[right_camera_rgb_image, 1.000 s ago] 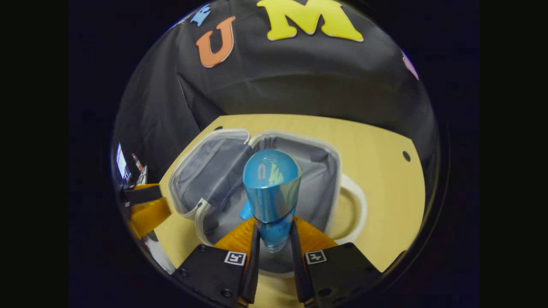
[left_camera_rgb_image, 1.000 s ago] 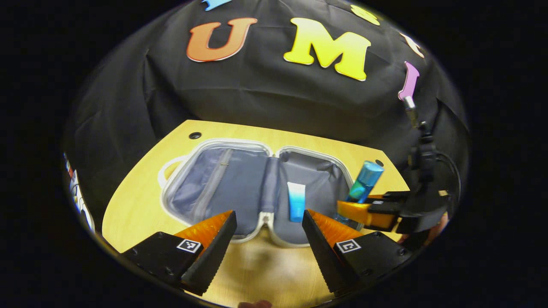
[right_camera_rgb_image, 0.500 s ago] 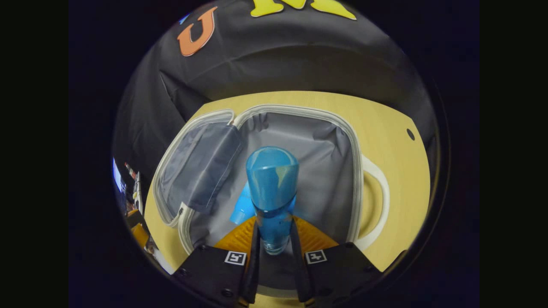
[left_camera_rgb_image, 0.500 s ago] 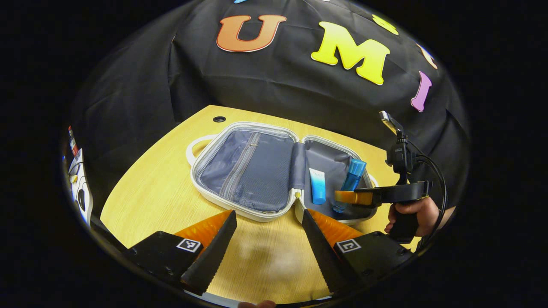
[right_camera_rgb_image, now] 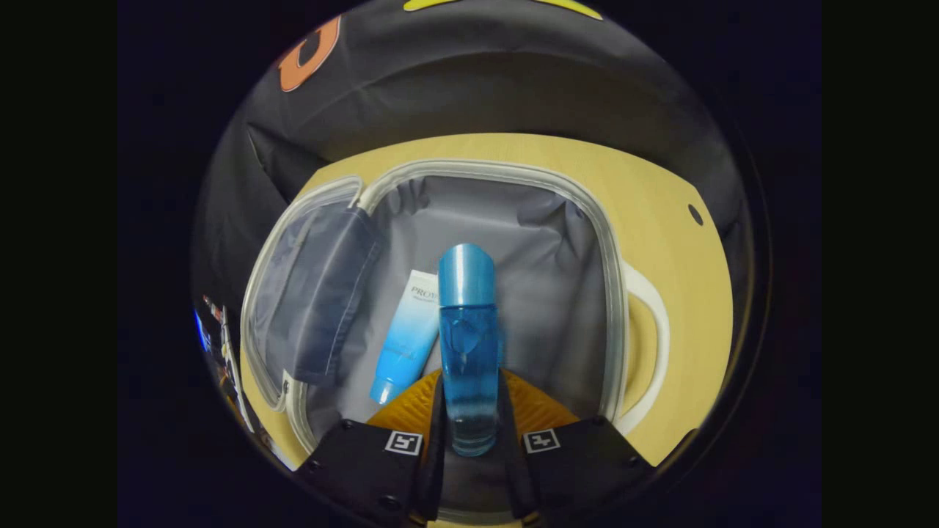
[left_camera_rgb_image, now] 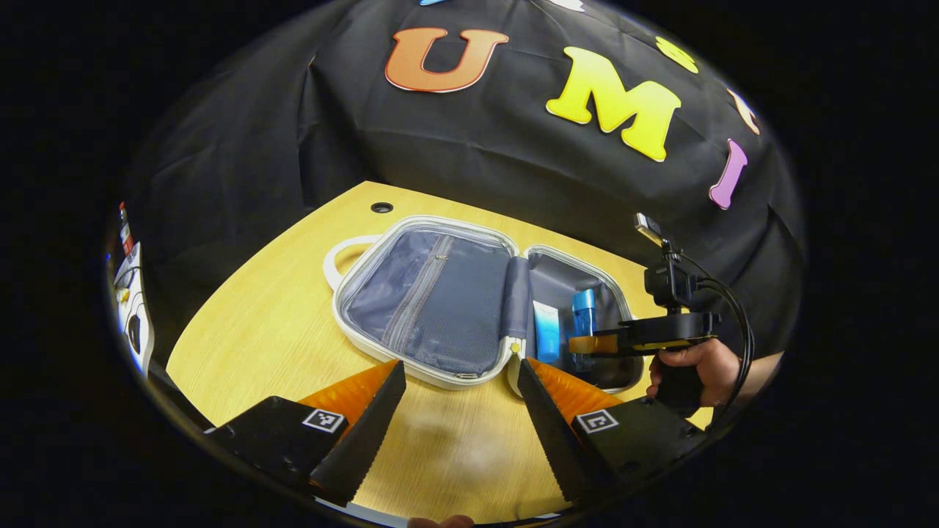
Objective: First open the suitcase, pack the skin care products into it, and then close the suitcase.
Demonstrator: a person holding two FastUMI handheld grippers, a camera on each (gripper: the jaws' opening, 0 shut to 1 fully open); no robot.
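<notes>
A small white-rimmed suitcase [left_camera_rgb_image: 352, 334] lies open flat on the wooden table, its grey lining showing. In its right half [right_camera_rgb_image: 543, 242] lies a white-and-blue tube [right_camera_rgb_image: 408, 330], also seen as the tube [left_camera_rgb_image: 546, 331] in the left gripper view. My right gripper [right_camera_rgb_image: 469, 411] is shut on a blue bottle [right_camera_rgb_image: 467, 345], which is laid low over that half beside the tube. From the left gripper view, the bottle [left_camera_rgb_image: 583, 312] sits in the right gripper [left_camera_rgb_image: 590, 343], held by a hand [left_camera_rgb_image: 697, 363]. My left gripper [left_camera_rgb_image: 458, 381] is open above the table, in front of the suitcase, with nothing between its fingers.
The suitcase's left half [left_camera_rgb_image: 433, 304] has a zipped mesh pocket, and a white handle [right_camera_rgb_image: 649, 345] sticks out on the right side. The table [left_camera_rgb_image: 264, 330] has bare wood to the left and front. Small holes [left_camera_rgb_image: 381, 207] mark its back corners. Equipment [left_camera_rgb_image: 132, 315] stands at the far left.
The right gripper has tipped the blue bottle down from upright to nearly flat inside the suitcase's right half. My left gripper has drawn back from the suitcase, still open.
</notes>
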